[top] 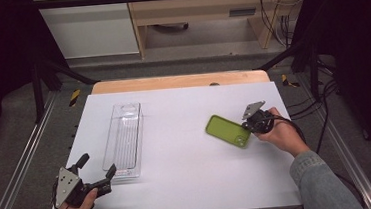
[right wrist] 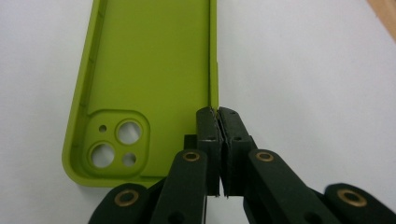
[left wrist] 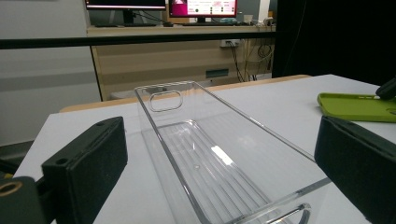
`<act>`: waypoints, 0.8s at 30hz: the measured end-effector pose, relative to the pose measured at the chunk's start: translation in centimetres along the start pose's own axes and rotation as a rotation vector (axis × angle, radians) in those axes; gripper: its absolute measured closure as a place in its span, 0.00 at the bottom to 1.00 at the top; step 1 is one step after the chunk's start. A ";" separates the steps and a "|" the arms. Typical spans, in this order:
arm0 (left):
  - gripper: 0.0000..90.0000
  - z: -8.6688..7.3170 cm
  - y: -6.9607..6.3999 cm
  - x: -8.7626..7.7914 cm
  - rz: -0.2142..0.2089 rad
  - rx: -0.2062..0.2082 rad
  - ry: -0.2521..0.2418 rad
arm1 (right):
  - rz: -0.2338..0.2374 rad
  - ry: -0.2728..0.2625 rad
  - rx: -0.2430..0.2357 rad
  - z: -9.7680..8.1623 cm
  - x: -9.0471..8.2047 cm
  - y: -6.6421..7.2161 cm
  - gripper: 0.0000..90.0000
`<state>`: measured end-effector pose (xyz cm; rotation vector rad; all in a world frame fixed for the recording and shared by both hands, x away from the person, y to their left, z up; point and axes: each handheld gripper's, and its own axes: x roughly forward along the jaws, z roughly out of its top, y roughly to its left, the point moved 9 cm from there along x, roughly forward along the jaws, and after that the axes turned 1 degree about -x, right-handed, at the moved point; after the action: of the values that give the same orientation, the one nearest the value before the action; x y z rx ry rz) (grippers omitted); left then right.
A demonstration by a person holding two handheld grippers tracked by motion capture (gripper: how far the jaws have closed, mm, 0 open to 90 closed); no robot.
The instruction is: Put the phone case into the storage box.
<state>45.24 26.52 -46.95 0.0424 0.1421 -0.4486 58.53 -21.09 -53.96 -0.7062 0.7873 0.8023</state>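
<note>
Light, floppy green phone case [top: 227, 130] at 3 o'clock on table [top: 188, 159], pinched by right tongs [right wrist: 218, 112] on thin side wall, likely sagging; left tongs [top: 98, 166] gaping, empty.

Phone case [top: 228, 130] lies right of the bin [top: 124, 139], well apart.

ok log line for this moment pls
right gripper: shut on green phone case side wall | left gripper: open, near clear bin | table
</note>
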 end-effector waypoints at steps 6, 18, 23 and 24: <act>0.02 -0.2 -0.8 0.1 0.000 0.059 0.026 | -0.034 -0.028 -0.014 1.1 -2.0 1.0 0.98; 0.02 -0.1 -3.0 0.4 -0.016 0.183 0.066 | -0.064 -0.029 -0.046 1.9 -4.3 2.5 0.98; 0.02 -0.2 -4.7 1.1 -0.040 0.257 0.096 | -0.056 -0.040 -0.064 2.7 -5.5 3.8 0.98; 0.02 -0.2 -4.7 1.1 -0.040 0.257 0.096 | -0.056 -0.040 -0.064 2.7 -5.5 3.8 0.98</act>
<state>44.11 21.85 -47.37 0.3140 0.1797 -0.5028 53.72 -18.94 -48.98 -0.7639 0.7050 0.7915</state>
